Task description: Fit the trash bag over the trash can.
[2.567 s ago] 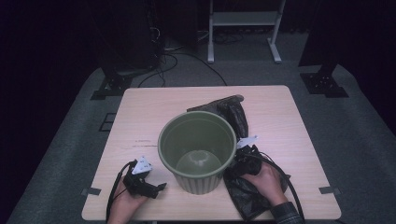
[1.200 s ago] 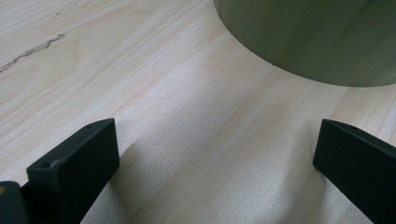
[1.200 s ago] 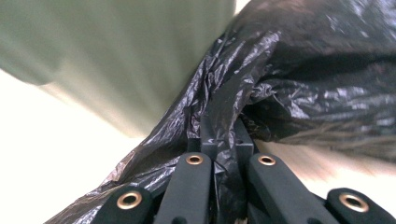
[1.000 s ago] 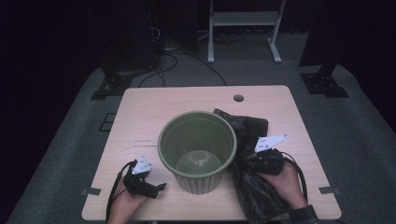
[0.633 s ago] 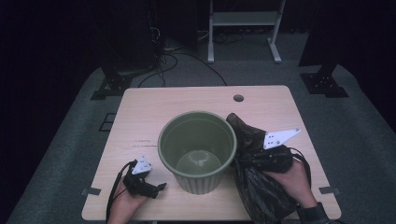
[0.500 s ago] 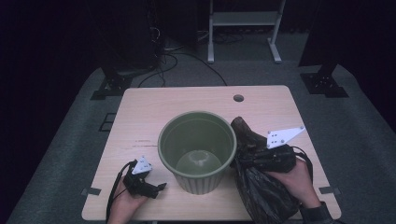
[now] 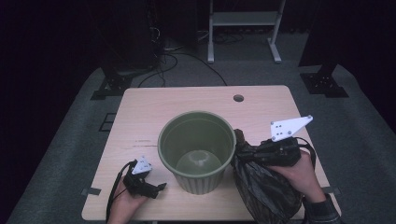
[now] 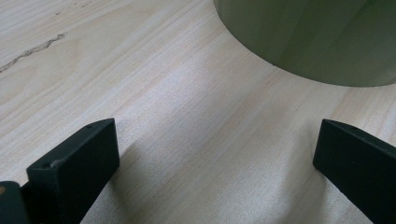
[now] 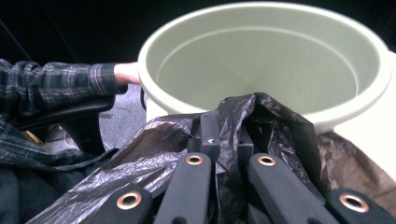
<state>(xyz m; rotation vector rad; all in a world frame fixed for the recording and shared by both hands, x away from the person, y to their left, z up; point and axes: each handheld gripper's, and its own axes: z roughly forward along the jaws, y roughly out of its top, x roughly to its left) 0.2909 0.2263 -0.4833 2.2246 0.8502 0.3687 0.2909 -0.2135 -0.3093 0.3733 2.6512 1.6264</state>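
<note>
**Bag pinched, bin waiting**

My right gripper [image 9: 227, 140] is clamped tight on a fold of the black bag [image 7: 264, 186], which hangs right beside the green bin [image 7: 197, 149]. My left gripper [image 8: 210, 172] sits wide apart on the table [image 8: 140, 70], holding nothing.

The high view looks down on the pale wooden bench [image 7: 154, 105]; both gripper views sit close, sharing the round green plastic bucket [image 7: 196, 149].
</note>
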